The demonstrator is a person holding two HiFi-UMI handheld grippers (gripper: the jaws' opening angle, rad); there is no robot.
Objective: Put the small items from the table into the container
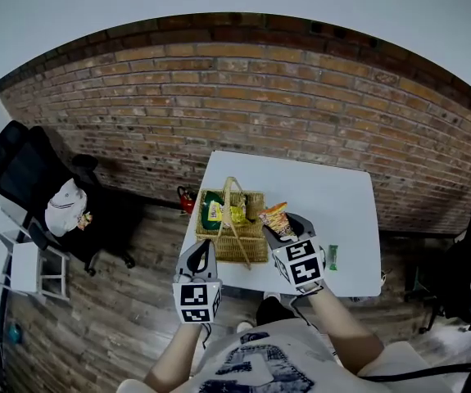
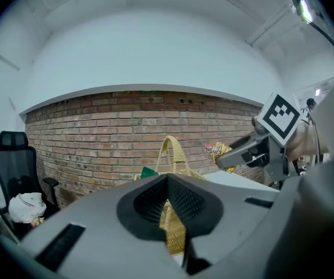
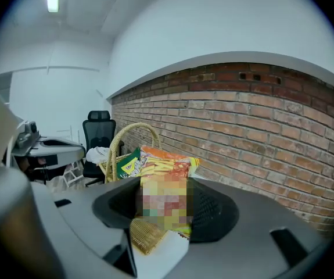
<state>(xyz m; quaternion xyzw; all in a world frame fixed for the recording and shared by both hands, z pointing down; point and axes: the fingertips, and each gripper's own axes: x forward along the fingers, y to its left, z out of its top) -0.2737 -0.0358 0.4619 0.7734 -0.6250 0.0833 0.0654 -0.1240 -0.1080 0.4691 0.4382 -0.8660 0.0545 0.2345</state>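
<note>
Starting at the near edge of the table [image 1: 337, 191], the left gripper [image 1: 204, 247] sits by the near-left corner. Its jaws are together with nothing between them, just beside the near-left corner of the wicker basket [image 1: 232, 253].

The right gripper [image 1: 289, 224] is clamped on an orange and yellow snack packet [image 1: 275, 214]. The packet's long axis runs along the jaws, and its free end projects past the tips towards the far edge. The packet hangs at the basket's right rim. The basket opening lies to the left of it, and the handle [image 1: 233, 207] arches from the near rim to the far rim across the middle.

The right gripper is nearer to the open right half of the basket. The coming move is therefore probably a short shift left and down, keeping to the right of the handle, before release.

A green packet [image 1: 211, 212] already lies in the basket's left half. A small green item [image 1: 332, 257] remains on the table by the near-right corner, well apart from the basket.
</note>
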